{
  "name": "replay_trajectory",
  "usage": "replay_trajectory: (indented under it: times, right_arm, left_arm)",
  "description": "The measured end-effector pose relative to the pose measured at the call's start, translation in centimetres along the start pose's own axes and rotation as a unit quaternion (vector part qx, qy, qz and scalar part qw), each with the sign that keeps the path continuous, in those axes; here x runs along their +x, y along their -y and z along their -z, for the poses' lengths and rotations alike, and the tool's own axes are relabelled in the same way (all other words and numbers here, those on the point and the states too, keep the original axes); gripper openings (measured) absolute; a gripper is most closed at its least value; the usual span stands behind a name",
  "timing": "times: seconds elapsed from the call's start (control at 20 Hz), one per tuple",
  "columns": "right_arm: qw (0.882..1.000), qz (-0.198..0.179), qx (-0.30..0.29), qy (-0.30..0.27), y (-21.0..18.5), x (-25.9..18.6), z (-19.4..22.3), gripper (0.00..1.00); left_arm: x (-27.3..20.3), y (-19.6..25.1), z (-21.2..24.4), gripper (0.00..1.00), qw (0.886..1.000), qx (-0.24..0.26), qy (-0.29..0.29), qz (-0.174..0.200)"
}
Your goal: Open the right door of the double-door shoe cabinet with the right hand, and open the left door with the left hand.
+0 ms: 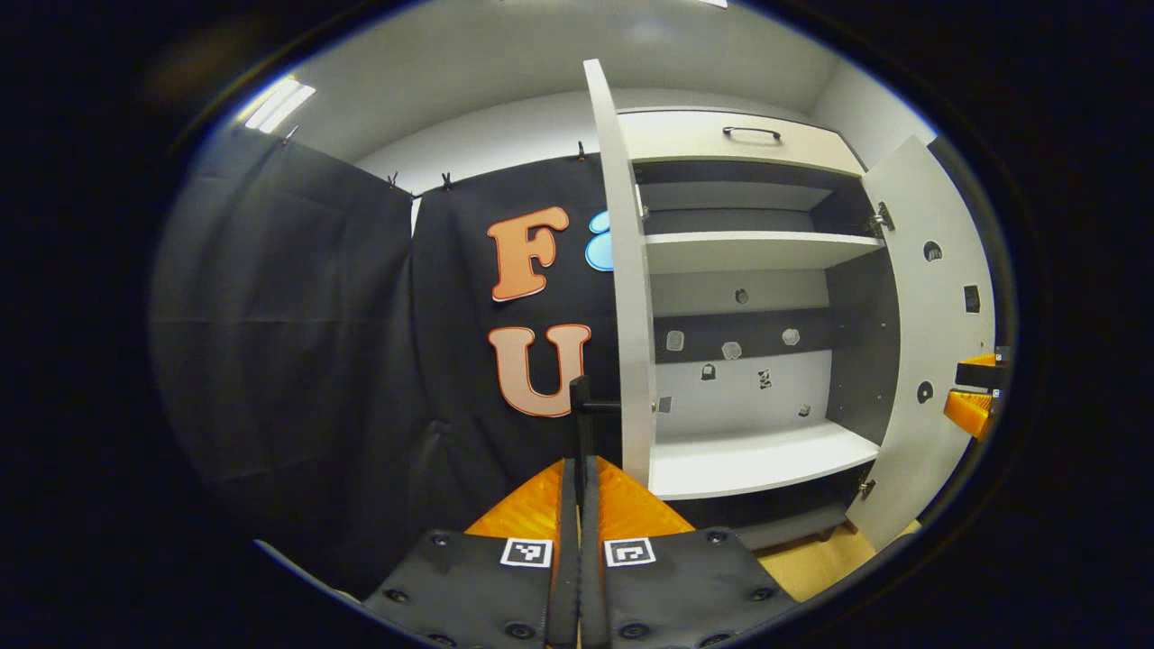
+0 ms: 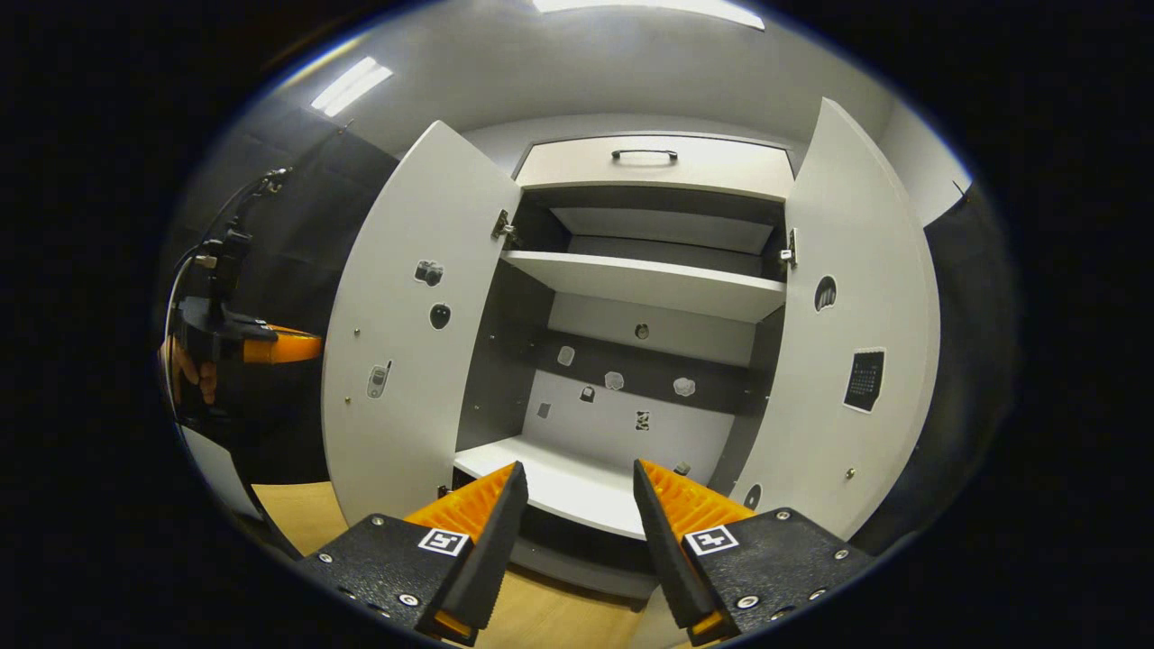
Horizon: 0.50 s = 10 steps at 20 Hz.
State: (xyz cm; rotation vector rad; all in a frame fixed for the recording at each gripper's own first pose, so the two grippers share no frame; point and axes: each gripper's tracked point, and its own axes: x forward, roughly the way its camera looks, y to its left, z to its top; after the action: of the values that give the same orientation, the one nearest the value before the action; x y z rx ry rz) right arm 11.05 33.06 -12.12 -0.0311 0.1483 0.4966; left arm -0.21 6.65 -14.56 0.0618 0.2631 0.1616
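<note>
The white shoe cabinet (image 2: 649, 279) stands with both doors swung wide. In the left gripper view the left door (image 1: 627, 270) is edge-on, and its thin black handle (image 1: 584, 406) sticks out of the outer face. My left gripper (image 1: 581, 464) is shut on that handle. In the right gripper view the left gripper (image 2: 270, 347) sits behind the left door (image 2: 406, 342), held by a hand (image 2: 189, 374). My right gripper (image 2: 579, 473) is open in front of the lower shelf, holding nothing. The right door (image 2: 856, 342) stands apart to its right. The right gripper (image 1: 978, 397) lies beside the right door (image 1: 929, 342).
A drawer (image 2: 658, 167) with a black handle tops the cabinet. Inside are two white shelves and small stickers on the back panel and doors. Black cloth (image 1: 297, 342) hangs left of the cabinet. The floor (image 2: 288, 514) is light wood.
</note>
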Motion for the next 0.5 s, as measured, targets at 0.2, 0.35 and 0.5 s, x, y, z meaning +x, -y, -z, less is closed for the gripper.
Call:
replay_trajectory:
  times: [0.2, 0.35, 0.5]
  right_arm:
    - [1.0, 0.017, 0.004, 0.001, 1.5, -0.5, -0.1, 0.72]
    - [0.999, 0.028, 0.014, -0.005, 2.4, -0.8, 0.0, 0.76]
    - [0.999, 0.031, 0.017, -0.002, 2.9, -1.2, -0.4, 0.83]
  left_arm:
    - [-1.6, 1.8, -1.0, 0.1, 1.0, -0.009, 0.006, 0.013]
    - [-2.1, 3.9, -1.6, 0.17, 0.999, -0.021, 0.005, 0.03]
    - [-2.5, 5.5, -2.4, 0.48, 0.999, -0.02, 0.016, 0.043]
